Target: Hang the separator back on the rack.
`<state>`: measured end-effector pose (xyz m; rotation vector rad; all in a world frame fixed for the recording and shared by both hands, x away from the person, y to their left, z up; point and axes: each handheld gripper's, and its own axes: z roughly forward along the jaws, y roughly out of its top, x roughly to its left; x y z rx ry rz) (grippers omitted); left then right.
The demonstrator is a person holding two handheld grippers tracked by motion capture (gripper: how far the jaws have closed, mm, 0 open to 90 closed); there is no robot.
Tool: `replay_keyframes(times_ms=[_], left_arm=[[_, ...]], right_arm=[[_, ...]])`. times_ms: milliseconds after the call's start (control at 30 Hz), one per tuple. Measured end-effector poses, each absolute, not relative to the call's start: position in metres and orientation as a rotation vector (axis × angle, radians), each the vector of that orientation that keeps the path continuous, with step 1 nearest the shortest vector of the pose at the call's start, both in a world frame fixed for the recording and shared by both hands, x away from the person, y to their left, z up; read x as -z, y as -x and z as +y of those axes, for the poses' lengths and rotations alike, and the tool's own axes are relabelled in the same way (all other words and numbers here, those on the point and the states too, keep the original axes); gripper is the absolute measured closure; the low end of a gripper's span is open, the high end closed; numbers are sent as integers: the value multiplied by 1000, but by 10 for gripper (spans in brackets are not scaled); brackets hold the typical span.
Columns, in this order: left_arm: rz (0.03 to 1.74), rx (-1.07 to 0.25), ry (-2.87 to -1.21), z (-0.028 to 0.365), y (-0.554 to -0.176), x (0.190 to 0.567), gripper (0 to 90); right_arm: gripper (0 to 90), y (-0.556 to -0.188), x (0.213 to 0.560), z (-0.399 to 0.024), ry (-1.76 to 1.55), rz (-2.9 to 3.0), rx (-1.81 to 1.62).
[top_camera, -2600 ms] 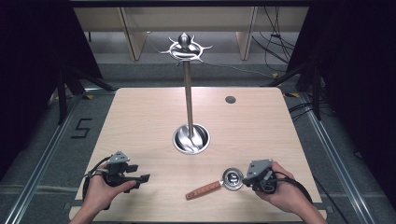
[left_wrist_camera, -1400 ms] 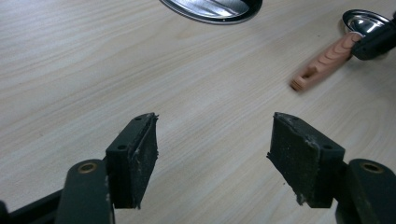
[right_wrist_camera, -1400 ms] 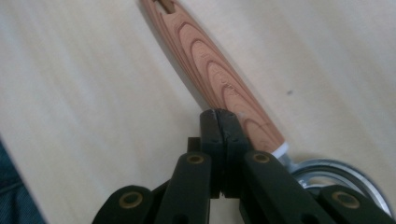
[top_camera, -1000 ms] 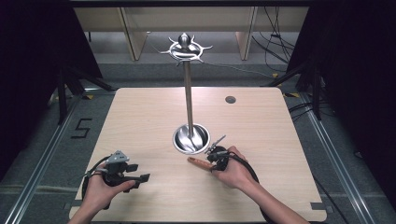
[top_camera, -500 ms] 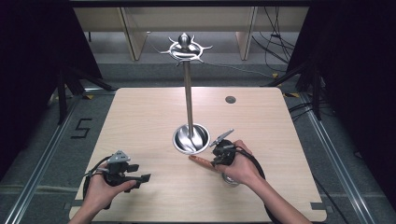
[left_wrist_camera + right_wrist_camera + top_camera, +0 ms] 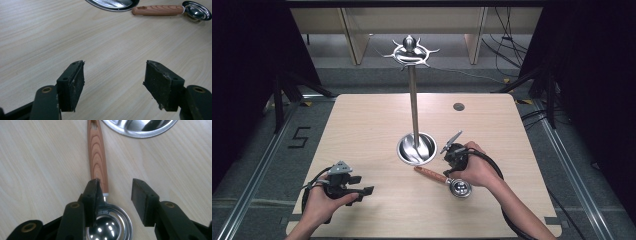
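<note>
A utensil with a wooden handle (image 6: 430, 174) and a round steel head (image 6: 460, 188) lies flat on the table, in front of the stand's steel base (image 6: 416, 148). My right gripper (image 6: 452, 160) hangs just over it and its jaws have just been opening. In the right gripper view the gripper (image 6: 115, 183) stands open over the joint of handle (image 6: 97, 157) and head (image 6: 110, 225), its pads off both. At the front left my left gripper (image 6: 368, 190) rests open with nothing between its jaws (image 6: 113, 65). The utensil's handle (image 6: 157, 10) lies well ahead of it.
A tall steel pole (image 6: 413, 100) rises from the dish-shaped base to a ring of hooks (image 6: 410, 50). A small dark hole (image 6: 458, 106) sits at the table's back right. Cables trail from both grippers toward the front edge.
The right gripper let go of the utensil, which now lies on the table. Its jaws opened and the hand lifted slightly. The left gripper stayed put.
</note>
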<state>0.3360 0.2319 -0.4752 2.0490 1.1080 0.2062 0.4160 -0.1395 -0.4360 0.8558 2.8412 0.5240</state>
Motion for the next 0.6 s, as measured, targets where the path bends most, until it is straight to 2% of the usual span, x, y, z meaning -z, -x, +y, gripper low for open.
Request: replay_keyframes(times_ms=[300,600], left_arm=[[1110,-208,-2038,232,-336,475,314],[1113,-206,-2035,232,-336,475,314]], right_arm=[[570,-417,440,-128,-787,2918,-436],[585,-421,459,-120,-711,2976,-318]])
